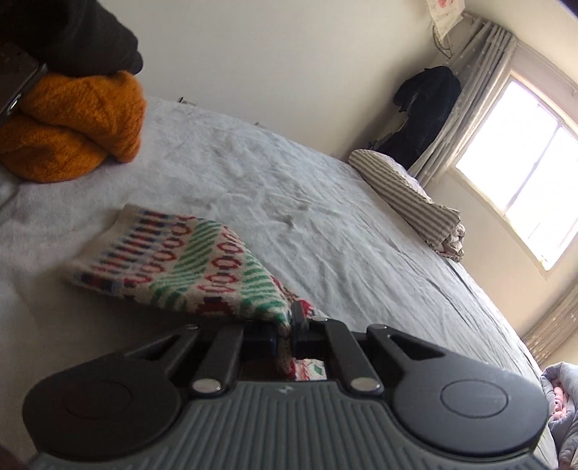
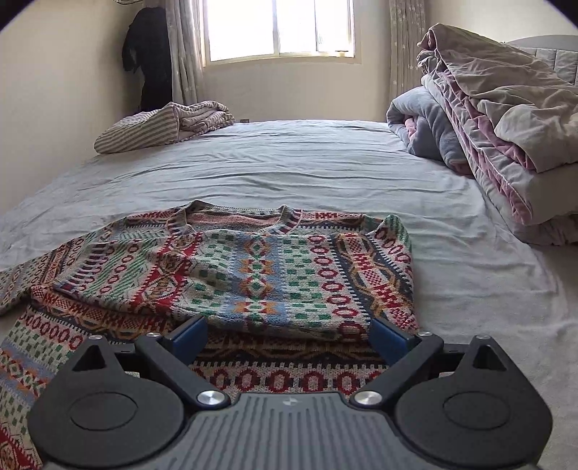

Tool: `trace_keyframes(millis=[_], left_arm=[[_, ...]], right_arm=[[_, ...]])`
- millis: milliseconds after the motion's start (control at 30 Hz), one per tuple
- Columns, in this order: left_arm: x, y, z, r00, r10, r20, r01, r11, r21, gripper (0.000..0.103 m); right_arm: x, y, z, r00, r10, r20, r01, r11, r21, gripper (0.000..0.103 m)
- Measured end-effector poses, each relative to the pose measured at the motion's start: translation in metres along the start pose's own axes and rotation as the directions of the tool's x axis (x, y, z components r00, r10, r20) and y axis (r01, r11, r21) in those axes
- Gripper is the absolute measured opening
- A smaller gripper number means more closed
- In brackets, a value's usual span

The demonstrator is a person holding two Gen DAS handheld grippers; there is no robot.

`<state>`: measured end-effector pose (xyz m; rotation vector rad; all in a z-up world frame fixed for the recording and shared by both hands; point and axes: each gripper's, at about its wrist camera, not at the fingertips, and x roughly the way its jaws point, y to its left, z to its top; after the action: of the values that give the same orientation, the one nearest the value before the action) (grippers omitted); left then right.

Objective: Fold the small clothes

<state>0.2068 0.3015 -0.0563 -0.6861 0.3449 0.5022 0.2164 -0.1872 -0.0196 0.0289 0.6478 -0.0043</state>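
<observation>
Lying spread out on the grey bedsheet (image 2: 289,162) is the patterned knit sweater (image 2: 253,274), front side up, collar pointing toward the window (image 2: 278,29). Its lower part looks doubled over, so there's a fold line running across just in front of the right gripper (image 2: 289,334). That gripper has its blue fingers (image 2: 189,334) spread wide with nothing between them, hovering low over the hem end of the sweater.

Over on the other side, the left gripper (image 1: 285,336) is pinched tight on a bit of the same knit. From that camera it's the sleeve (image 1: 173,256), with a piece of the fabric poking back through between the fingers toward the gripper body. The sleeve stretches away from the grip and its cuff end rests on the sheet. The left view is tilted hard, so the bed looks like it's sloping.

Around it: an orange knit (image 1: 72,123) is bundled up on the bed, with something dark (image 1: 72,32) stacked on top of it. A striped folded blanket (image 2: 151,124) sits at the far corner by the wall, near the curtain (image 2: 184,50) and a dark garment (image 2: 148,54) hanging in the corner. On the right side of the bed there's a big pile of quilts (image 2: 498,108), greyish and pink.
</observation>
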Motion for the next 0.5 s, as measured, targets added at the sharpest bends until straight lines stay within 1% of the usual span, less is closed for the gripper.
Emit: trace_keyframes(millis=[67, 133, 200, 267, 333, 367, 467, 500], left_arm=[[-0.010, -0.019, 0.001, 0.998, -0.059, 0.017, 0.058, 0.997, 0.049, 0.003], [-0.019, -0.040, 0.001, 0.993, -0.118, 0.022, 0.116, 0.989, 0.090, 0.003], [-0.027, -0.064, 0.001, 0.984, -0.180, 0.014, 0.177, 0.977, 0.115, 0.003], [-0.033, -0.089, -0.002, 0.971, -0.240, -0.007, 0.239, 0.963, 0.125, 0.003], [-0.037, -0.115, -0.007, 0.955, -0.296, -0.028, 0.297, 0.945, 0.138, 0.003], [-0.040, -0.131, -0.013, 0.944, -0.329, -0.042, 0.331, 0.931, 0.152, 0.003], [-0.043, -0.169, -0.028, 0.914, -0.395, -0.090, 0.405, 0.895, 0.185, 0.003], [-0.045, -0.183, -0.036, 0.902, -0.417, -0.113, 0.431, 0.881, 0.192, 0.003]], right_arm=[[0.000, -0.002, 0.002, 1.000, 0.003, 0.004, -0.003, 1.000, -0.003, 0.097], [0.000, -0.004, 0.005, 1.000, 0.010, 0.008, -0.010, 1.000, 0.001, 0.097], [0.000, -0.007, 0.007, 1.000, 0.009, 0.013, -0.010, 1.000, 0.010, 0.097], [0.000, -0.011, 0.009, 1.000, 0.012, 0.019, -0.012, 1.000, 0.025, 0.097], [-0.001, -0.015, 0.011, 0.999, 0.018, 0.026, -0.019, 0.999, 0.038, 0.097], [-0.002, -0.017, 0.012, 0.999, 0.021, 0.030, -0.022, 0.999, 0.044, 0.097], [-0.002, -0.023, 0.014, 0.999, 0.027, 0.040, -0.030, 0.997, 0.065, 0.097], [-0.002, -0.025, 0.015, 0.999, 0.029, 0.043, -0.032, 0.997, 0.072, 0.097]])
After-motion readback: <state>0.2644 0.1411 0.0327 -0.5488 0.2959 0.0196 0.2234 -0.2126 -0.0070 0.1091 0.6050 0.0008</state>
